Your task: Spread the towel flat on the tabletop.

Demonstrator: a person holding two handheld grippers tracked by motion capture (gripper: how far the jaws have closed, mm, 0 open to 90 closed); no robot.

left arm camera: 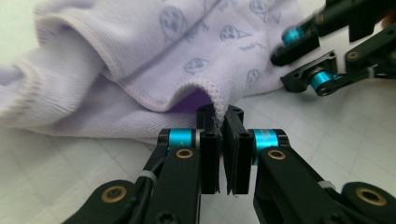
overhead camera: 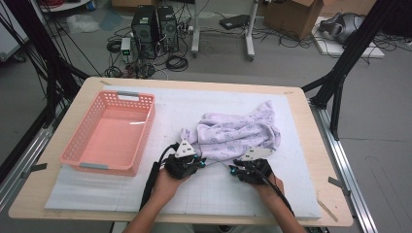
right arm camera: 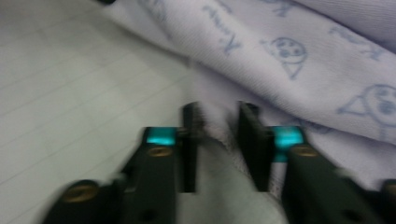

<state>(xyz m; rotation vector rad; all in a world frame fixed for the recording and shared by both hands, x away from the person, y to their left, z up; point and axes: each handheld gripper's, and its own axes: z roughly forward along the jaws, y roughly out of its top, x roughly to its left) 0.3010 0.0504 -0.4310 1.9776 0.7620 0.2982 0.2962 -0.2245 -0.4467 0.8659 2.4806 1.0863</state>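
Note:
A lilac cloth [overhead camera: 238,131] printed with small blue figures lies crumpled on the white mat, right of centre. My left gripper [overhead camera: 200,161] is at the cloth's near left edge. In the left gripper view its jaws [left arm camera: 222,116] are shut on the stitched hem of the cloth [left arm camera: 140,56]. My right gripper [overhead camera: 234,170] is at the near edge a little to the right, and appears across the hem [left arm camera: 317,60] in the left gripper view. The right gripper view is blurred: the gripper [right arm camera: 217,116] has a fold of the cloth [right arm camera: 289,60] bunched between its jaws.
An empty pink plastic basket [overhead camera: 77,145] stands on the left of the mat. The white gridded mat [overhead camera: 291,194] covers most of the wooden table [overhead camera: 330,194]. Black frame legs, cables and computer boxes stand on the floor beyond the far edge.

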